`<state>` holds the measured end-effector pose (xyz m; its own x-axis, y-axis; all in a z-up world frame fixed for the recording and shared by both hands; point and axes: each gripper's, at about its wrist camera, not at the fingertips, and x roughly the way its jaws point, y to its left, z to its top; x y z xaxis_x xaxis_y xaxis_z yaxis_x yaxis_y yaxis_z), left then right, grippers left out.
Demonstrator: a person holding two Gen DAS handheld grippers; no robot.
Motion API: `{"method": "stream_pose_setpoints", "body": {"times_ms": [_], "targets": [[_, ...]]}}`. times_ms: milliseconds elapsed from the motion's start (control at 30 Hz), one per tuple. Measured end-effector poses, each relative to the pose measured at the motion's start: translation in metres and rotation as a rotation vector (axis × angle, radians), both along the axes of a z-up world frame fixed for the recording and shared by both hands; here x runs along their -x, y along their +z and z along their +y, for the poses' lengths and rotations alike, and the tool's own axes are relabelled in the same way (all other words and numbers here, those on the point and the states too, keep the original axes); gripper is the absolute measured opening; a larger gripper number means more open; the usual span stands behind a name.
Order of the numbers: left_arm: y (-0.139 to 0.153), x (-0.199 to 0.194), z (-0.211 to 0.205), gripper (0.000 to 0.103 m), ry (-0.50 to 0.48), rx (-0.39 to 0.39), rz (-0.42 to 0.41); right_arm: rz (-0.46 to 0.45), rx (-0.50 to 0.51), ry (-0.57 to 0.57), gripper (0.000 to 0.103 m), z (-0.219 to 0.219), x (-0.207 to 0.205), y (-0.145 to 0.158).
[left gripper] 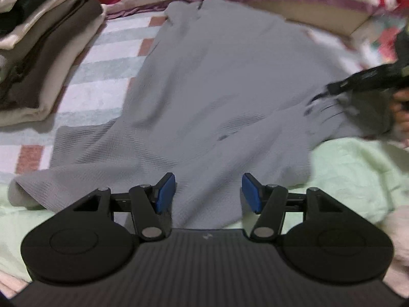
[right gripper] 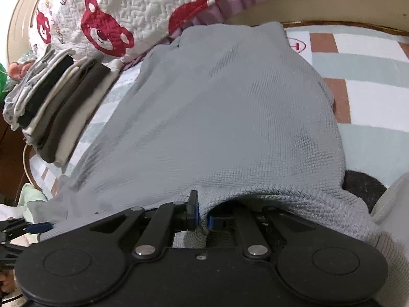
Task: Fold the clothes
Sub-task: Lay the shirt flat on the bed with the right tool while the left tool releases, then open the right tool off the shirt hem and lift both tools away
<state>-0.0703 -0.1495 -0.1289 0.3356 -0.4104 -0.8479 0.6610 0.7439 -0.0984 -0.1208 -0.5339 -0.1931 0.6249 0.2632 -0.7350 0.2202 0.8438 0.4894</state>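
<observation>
A: How do the two claws stand?

B: The right gripper (right gripper: 202, 216) is closed almost fully, and a bunch of the grey garment's (right gripper: 217, 117) hem sits between its blue pads. The left gripper (left gripper: 208, 192) is wide open with nothing between its fingers; in its own view it hovers just over the near edge of the garment (left gripper: 217, 97).

A: Where does the garment go from the right claw?

B: It runs away toward 12 o'clock, up to the bear quilt (right gripper: 127, 12). Its long axis is near-to-far, a little tilted to 1 o'clock. In the left view, the right gripper (left gripper: 358, 81) is at 3 o'clock, on the garment's right edge, and the picture is blurred there.

A: Which hand is nearer to a free edge?

B: The left, I judge. The loose corner lies at about 9 o'clock from it, beside the green cloth (left gripper: 358, 174).

A: Other clothes?

B: A folded stack (left gripper: 43, 51) at 10 o'clock, on the striped sheet (left gripper: 102, 76), apart from the garment.

A: Any writing?

B: Small script beside a bear on the quilt, too small to read, and a red mark on the sheet (right gripper: 296, 44) that I cannot read.
</observation>
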Motion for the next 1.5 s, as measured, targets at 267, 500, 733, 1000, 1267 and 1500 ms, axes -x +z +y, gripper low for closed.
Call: {"method": "stream_pose_setpoints", "body": {"times_ms": [267,500,733,1000,1267,1500], "targets": [[-0.002,0.012,-0.030,0.061,-0.194,0.085,0.103,0.029,-0.101,-0.050,0.011,-0.007,0.007,-0.007],[-0.012,0.008,-0.054,0.084,-0.238,0.026,0.141,-0.024,-0.327,-0.085,0.009,-0.025,0.050,0.015],[-0.021,0.004,-0.079,0.008,-0.283,-0.033,0.180,-0.035,-0.420,-0.040,0.009,-0.020,0.079,0.031],[0.078,0.036,-0.025,0.007,-0.301,0.019,0.162,-0.021,-0.466,0.070,0.008,0.001,0.138,0.061],[0.008,0.063,-0.036,0.008,-0.299,-0.153,0.312,0.098,-0.369,0.060,0.008,0.039,0.182,0.022],[0.013,0.045,-0.027,0.020,-0.238,-0.074,0.346,0.185,-0.275,0.165,0.008,0.055,0.175,0.006]]}}
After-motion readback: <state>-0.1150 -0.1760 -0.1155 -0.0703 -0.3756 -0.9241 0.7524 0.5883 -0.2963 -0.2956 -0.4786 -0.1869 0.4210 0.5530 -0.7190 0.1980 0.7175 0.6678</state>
